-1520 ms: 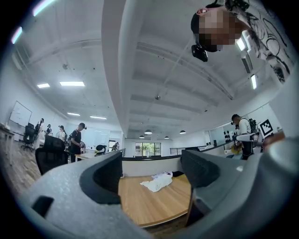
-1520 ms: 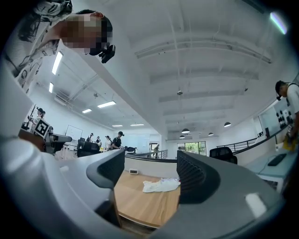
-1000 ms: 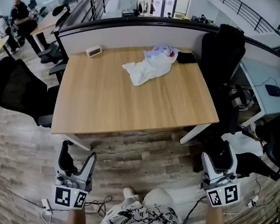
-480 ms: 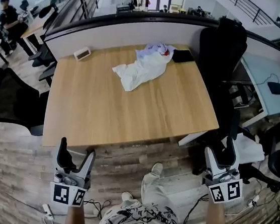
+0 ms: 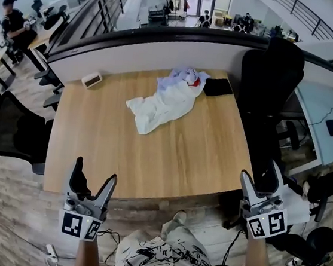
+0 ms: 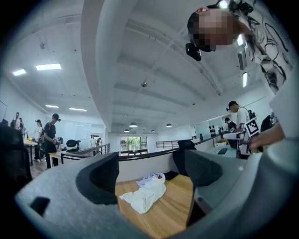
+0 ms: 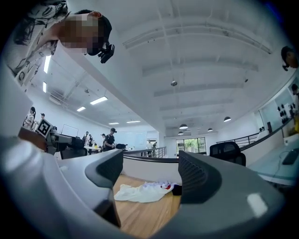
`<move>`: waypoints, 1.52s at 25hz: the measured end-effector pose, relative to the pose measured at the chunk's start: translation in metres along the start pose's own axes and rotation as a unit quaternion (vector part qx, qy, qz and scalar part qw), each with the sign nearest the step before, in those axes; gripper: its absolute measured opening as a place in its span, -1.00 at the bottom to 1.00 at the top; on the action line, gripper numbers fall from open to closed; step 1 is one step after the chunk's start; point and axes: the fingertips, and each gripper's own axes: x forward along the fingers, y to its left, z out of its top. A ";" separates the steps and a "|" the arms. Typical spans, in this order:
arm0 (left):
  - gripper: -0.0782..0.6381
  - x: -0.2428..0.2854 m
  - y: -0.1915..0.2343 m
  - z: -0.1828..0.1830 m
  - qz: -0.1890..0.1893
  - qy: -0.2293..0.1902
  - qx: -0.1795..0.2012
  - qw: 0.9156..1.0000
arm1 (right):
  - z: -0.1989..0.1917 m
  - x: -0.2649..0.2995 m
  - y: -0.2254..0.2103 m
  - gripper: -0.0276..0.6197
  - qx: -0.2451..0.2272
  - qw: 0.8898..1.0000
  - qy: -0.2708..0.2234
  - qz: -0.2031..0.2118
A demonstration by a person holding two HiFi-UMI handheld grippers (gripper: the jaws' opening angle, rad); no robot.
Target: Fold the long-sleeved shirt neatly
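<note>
A white long-sleeved shirt [image 5: 164, 101] lies crumpled on the far middle of the wooden table [image 5: 104, 146], with a red mark near its collar. The shirt [image 6: 145, 194] also shows between the left jaws, and the shirt [image 7: 140, 192] shows between the right jaws. My left gripper [image 5: 92, 183] is open at the table's near left edge, holding nothing. My right gripper [image 5: 259, 182] is open off the table's near right corner, also holding nothing. Both are well short of the shirt.
A black flat object [image 5: 218, 86] lies beside the shirt's far end. A small white device [image 5: 91, 80] sits at the far left. A grey partition [image 5: 164, 51] backs the table. Black office chairs stand at the right [image 5: 273, 94] and left [image 5: 7, 128]. People stand in the distance.
The view has moved forward toward the table; both grippers now sit at its near edge rather than over the floor, and the shirt looks closer. Both grippers stay open.
</note>
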 end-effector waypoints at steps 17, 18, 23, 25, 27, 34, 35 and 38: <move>0.42 0.184 0.053 -0.023 -0.092 0.034 0.023 0.995 | -0.045 0.151 -0.066 0.20 -0.021 0.999 0.048 0.004; 0.42 0.196 0.058 -0.025 -0.100 0.037 0.027 0.994 | -0.049 0.161 -0.070 0.20 -0.026 0.998 0.054 0.003; 0.42 0.251 0.075 -0.039 -0.144 0.054 0.033 0.988 | -0.066 0.211 -0.090 0.19 -0.052 0.995 0.084 0.008; 0.42 0.275 0.074 -0.050 -0.163 0.064 0.037 0.984 | -0.077 0.229 -0.099 0.19 -0.058 0.993 0.100 0.013; 0.42 0.301 0.070 -0.063 -0.179 0.074 0.042 0.980 | -0.091 0.249 -0.109 0.19 -0.061 0.991 0.116 0.024; 0.42 0.408 0.043 -0.127 -0.231 0.137 0.077 0.960 | -0.168 0.334 -0.154 0.19 -0.142 0.957 0.213 0.137; 0.42 0.426 0.037 -0.139 -0.240 0.148 0.083 0.956 | -0.181 0.347 -0.161 0.19 -0.154 0.950 0.225 0.154; 0.41 0.474 0.021 -0.171 -0.268 0.169 0.098 0.943 | -0.221 0.383 -0.181 0.18 -0.183 0.927 0.260 0.198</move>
